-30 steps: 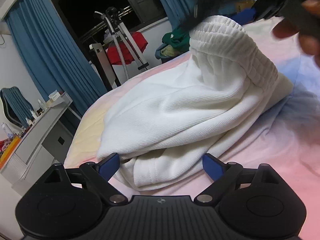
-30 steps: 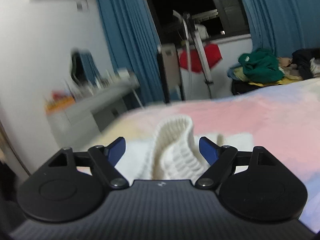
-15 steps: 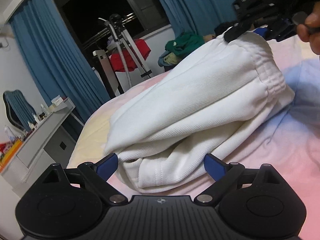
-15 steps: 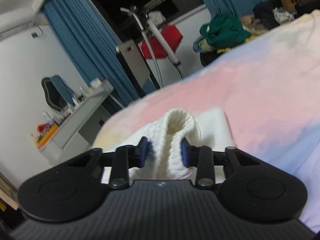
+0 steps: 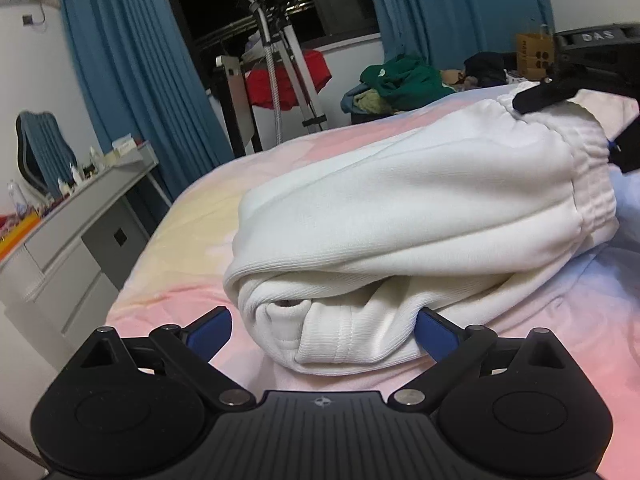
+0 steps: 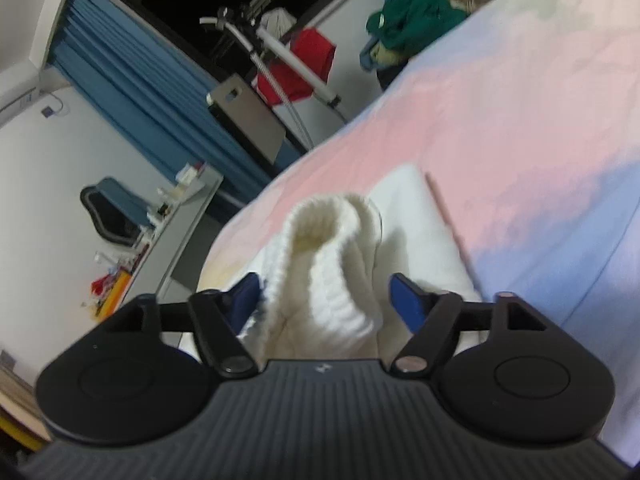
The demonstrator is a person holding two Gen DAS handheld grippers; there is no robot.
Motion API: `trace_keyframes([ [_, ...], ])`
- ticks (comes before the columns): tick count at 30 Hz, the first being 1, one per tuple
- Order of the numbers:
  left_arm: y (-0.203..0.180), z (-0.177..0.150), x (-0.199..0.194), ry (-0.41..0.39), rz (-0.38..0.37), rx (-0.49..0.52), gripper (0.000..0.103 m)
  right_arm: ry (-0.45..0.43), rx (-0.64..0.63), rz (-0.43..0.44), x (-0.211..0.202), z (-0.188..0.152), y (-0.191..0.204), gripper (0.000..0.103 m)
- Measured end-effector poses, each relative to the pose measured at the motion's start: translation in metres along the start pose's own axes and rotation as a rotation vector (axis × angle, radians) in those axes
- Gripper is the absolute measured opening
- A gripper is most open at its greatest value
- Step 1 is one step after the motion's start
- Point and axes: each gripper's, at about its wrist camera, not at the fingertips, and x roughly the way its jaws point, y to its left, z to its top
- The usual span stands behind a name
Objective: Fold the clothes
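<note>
My left gripper [image 5: 322, 330] hangs low over the bed [image 5: 176, 240] with its fingers [image 5: 208, 330] spread wide on either side of the near rolled end of the white garment [image 5: 400, 216], gripping nothing. My right gripper [image 6: 324, 300] is at the far end, where the ribbed elastic band [image 6: 332, 264] stands up between its fingers, which are parted, so I judge it is not pinching the cloth. The garment looks like thick, soft knit: light, limp, prone to slumping and unrolling, not slippery. I would take it by the band and the stitched hem [image 5: 344, 344], where layers bunch firmly. The only container I see is a brown paper bag [image 5: 534, 54] far off, contents hidden.
</note>
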Motion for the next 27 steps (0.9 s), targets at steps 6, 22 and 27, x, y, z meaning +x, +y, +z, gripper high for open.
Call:
trace_keyframes([
  [6, 0.011, -0.002, 0.008, 0.025, -0.009, -0.052, 0.1, 0.132, -0.211, 0.004, 0.033, -0.014, 0.025, 0.09],
  [22, 0.043, 0.002, -0.007, -0.063, -0.116, -0.296, 0.1, -0.164, -0.24, -0.118, -0.035, 0.023, 0.016, 0.037],
  [27, 0.074, -0.012, 0.013, 0.048, -0.196, -0.505, 0.1, -0.068, -0.107, -0.16, -0.008, 0.012, -0.028, 0.063],
])
